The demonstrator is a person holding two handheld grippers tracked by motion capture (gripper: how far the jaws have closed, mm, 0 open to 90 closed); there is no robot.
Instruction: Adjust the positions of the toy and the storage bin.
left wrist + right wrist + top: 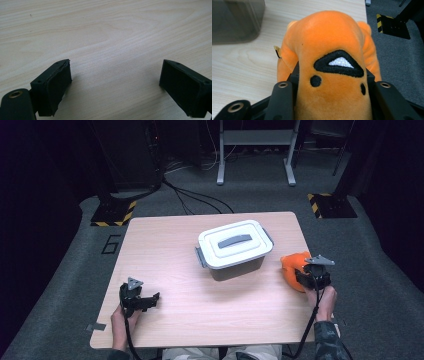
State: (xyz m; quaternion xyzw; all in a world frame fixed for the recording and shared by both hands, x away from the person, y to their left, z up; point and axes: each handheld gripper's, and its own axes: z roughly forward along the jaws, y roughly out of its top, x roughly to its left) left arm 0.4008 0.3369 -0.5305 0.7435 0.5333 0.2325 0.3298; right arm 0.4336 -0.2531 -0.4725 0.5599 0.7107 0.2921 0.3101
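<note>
Orange plush toy [329,65] sits at the table's right edge.

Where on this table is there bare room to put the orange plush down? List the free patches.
Bare wood lies left of the lidded box, up to the table edge, and along the near strip between the left gripper and right gripper. It is crowded at the right edge, where the orange plush toy sits beside the box.

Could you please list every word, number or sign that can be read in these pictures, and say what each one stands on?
"6": a dark outlined digit on the grey floor, left of the table, at.
Small tag on the orange plush toy, at: too small to read.
White-lidded container: no readable text.
Yellow-and-black hazard stripes on the stand bases: a marking, no words.
</note>
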